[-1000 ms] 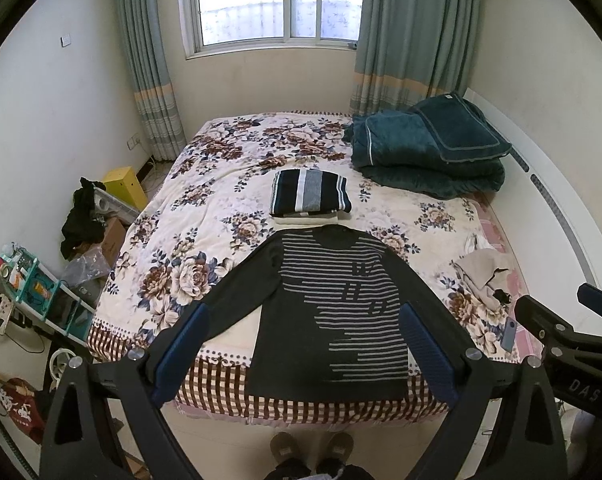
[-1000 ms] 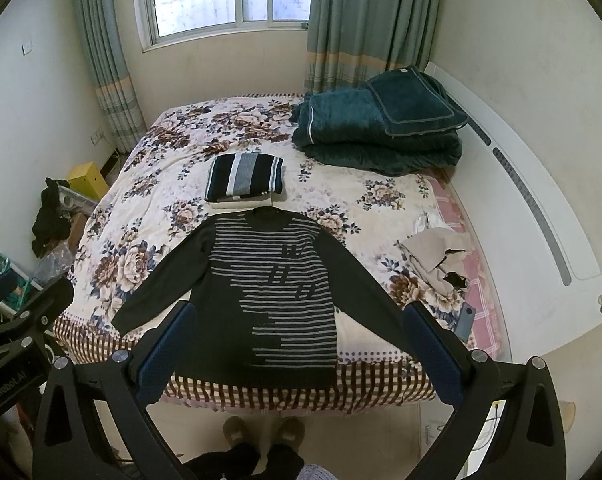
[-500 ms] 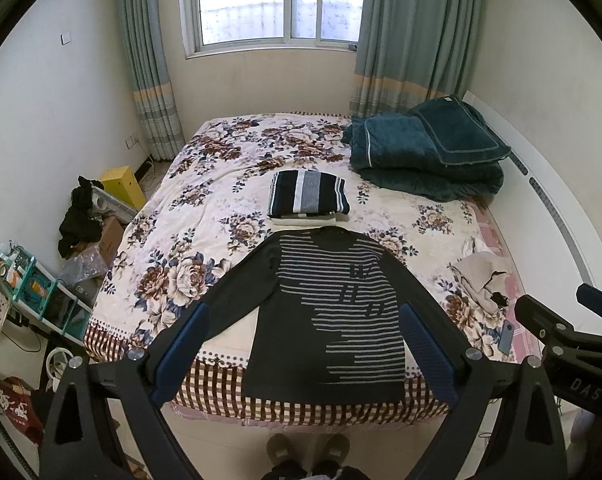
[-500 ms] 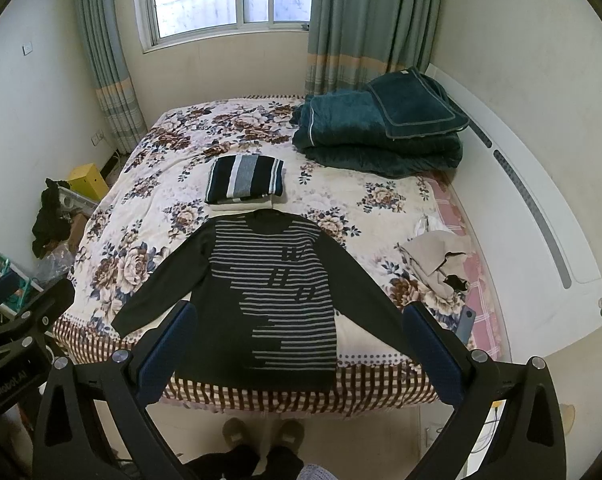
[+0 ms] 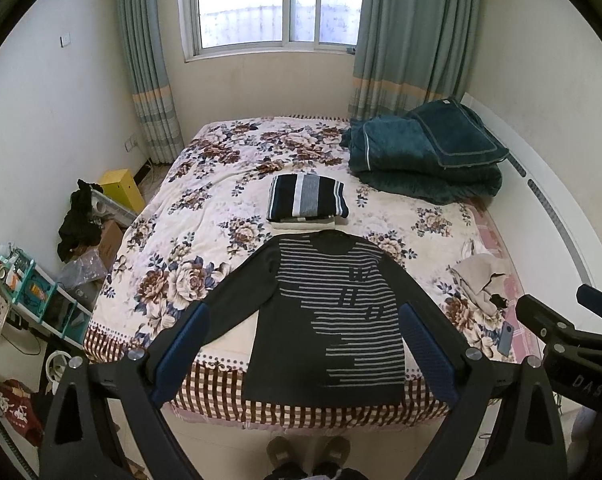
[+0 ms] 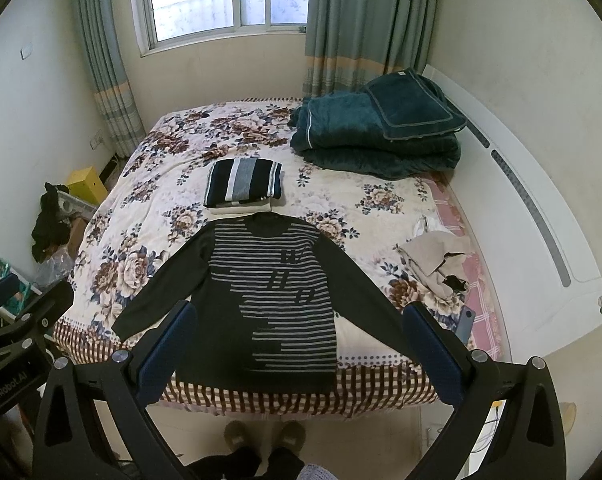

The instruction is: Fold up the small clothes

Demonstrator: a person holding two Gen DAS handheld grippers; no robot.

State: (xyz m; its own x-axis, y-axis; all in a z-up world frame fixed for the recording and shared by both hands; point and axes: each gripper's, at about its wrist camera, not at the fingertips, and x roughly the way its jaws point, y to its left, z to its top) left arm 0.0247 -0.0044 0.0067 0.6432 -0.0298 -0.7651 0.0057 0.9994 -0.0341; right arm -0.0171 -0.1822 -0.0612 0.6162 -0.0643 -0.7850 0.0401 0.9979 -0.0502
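The sweater (image 5: pixel 329 312) lies flat on the bed (image 5: pixel 229 184), at its near edge, sleeves spread to either side and hem hanging just over that edge. Directly behind the sweater's collar sits a stack of folded clothes (image 5: pixel 307 202). Behind and to the right of the sweater, a folded quilt (image 5: pixel 421 160) rests against the wall. To the sweater's right lies a crumpled garment (image 5: pixel 481 276), with a phone (image 5: pixel 505 338) nearer the bed's edge. Before the sweater, on the floor, stand the person's shoes (image 5: pixel 309 450).
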